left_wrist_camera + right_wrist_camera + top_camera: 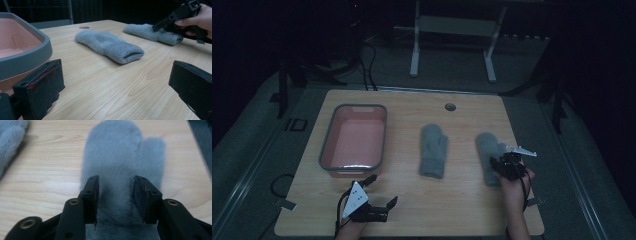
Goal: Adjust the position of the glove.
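Hovering over grey mitten (120, 167), right gripper (115, 195) jaws apart, left gripper (379, 191) agape.

Black grippers (382, 192), brass screws, grey plates.

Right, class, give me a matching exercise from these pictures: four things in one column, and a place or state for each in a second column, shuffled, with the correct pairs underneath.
Things
1. pink tub
2. middle mitten
3. right gripper
4. left gripper

Places or states
A. open, low over the table's near edge, holding nothing
B. jaws apart over the right mitten, pointing along it
C. lying flat alone at the table's centre
D. on the table's left side, nothing visible inside

Pairs: 1-D, 2-C, 3-B, 4-A
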### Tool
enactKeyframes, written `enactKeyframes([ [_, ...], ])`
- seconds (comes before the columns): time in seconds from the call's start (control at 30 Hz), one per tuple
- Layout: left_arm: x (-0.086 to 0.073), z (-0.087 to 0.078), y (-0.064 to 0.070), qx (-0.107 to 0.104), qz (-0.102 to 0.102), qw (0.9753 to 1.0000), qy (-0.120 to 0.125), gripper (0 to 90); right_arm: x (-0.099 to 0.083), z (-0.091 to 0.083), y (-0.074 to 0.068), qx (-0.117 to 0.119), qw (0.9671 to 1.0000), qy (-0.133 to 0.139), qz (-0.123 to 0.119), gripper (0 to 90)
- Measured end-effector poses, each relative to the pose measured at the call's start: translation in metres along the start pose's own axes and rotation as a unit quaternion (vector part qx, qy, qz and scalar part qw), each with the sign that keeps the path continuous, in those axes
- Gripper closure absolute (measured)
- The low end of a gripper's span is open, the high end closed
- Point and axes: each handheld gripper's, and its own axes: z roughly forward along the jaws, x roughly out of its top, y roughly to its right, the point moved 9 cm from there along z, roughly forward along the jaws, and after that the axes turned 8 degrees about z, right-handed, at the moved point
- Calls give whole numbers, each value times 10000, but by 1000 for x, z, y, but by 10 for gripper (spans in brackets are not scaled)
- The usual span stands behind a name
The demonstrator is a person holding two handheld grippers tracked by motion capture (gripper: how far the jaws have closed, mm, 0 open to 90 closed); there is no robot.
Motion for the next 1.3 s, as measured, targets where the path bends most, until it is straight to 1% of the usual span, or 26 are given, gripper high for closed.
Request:
enactKeyframes([
  [0.03, 0, 0, 0, 3, 11, 10000, -3, 3, 2, -2, 0, 64, 10000, 22, -31, 522],
  [0.07, 0, 0, 0, -1, 18, 10000, -13, 3, 6, -5, -1, 220, 9997, 51, -98, 519],
  [0.1, 0, 0, 0, -3, 22, 10000, -19, 3, 9, -7, 0, 270, 9994, 64, -203, 521],
  [0.13, 0, 0, 0, -3, 17, 10000, -12, 3, 13, -9, 0, 284, 9987, 123, -397, 532],
  [0.17, 0, 0, 0, -9, 12, 10000, -11, 3, 16, -11, -1, 390, 9974, 138, -595, 530],
  [0.23, 0, 0, 0, -11, 11, 10000, -2, 3, 20, -11, -2, 574, 9942, 82, -903, 529],
  [0.27, 0, 0, 0, -7, 18, 10000, 1, 3, 21, -12, -3, 686, 9916, 102, -1094, 528],
  [0.3, 0, 0, 0, -9, 17, 10000, -1, 3, 22, -12, -2, 693, 9897, 80, -1248, 529],
  [0.4, 0, 0, 0, -9, 12, 10000, 2, 3, 22, -9, 1, 817, 9858, -52, -1465, 501],
  [0.47, 0, 0, 0, -7, 1, 10000, 0, 3, 19, -6, 4, 901, 9859, -204, -1395, 469],
  [0.5, 0, 0, 0, -4, 0, 10000, 0, 3, 18, -4, 4, 918, 9866, -246, -1330, 453],
  [0.53, 0, 0, 0, -4, 0, 10000, 0, 3, 18, -4, 4, 918, 9866, -246, -1330, 453],
  [0.63, 0, 0, 0, -3, 9, 10000, -9, 3, 9, 2, 6, 968, 9889, -356, -1069, 441],
  [0.7, 0, 0, 0, -5, 1, 10000, -3, 3, 3, 6, 6, 980, 9891, -385, -1027, 447],
  [0.73, 0, 0, 0, -4, -3, 10000, 4, 3, -1, 10, 6, 937, 9890, -437, -1054, 460],
  [0.77, 0, 0, 0, -4, 2, 10000, 3, 3, -5, 14, 8, 775, 9901, -465, -1076, 475],
  [0.8, 0, 0, 0, -5, 11, 10000, 6, 3, -7, 16, 8, 802, 9903, -469, -1029, 488],
  [0.83, 0, 0, 0, 0, 16, 10000, 8, 3, -8, 17, 9, 795, 9904, -427, -1042, 506],
  [0.9, 0, 0, 0, -3, 26, 10000, 6, 3, -10, 19, 9, 715, 9900, -304, -1175, 586],
  [0.97, 0, 0, 0, -5, 26, 10000, 7, 3, -12, 19, 8, 614, 9922, -169, -1069, 694],
  [1.0, 0, 0, 0, -9, 33, 10000, 2, 3, -13, 19, 7, 562, 9932, -153, -1005, 721],
  [1.03, 0, 0, 0, -8, 36, 10000, 1, 3, -13, 19, 7, 506, 9949, -157, -862, 748],
  [1.07, 0, 0, 0, -8, 39, 10000, -4, 3, -13, 19, 6, 460, 9958, -153, -781, 760],
  [1.13, 0, 0, 1, -10, 43, 10000, -6, 3, -13, 19, 4, 318, 9968, -129, -720, 773],
  [1.2, 0, 0, 1, -2, 38, 10000, 3, 3, -12, 18, 3, 227, 9983, -104, -521, 791],
  [1.3, 0, 0, 1, 6, 27, 10000, 12, 3, -11, 16, 3, 155, 9995, -12, -276, 814],
])
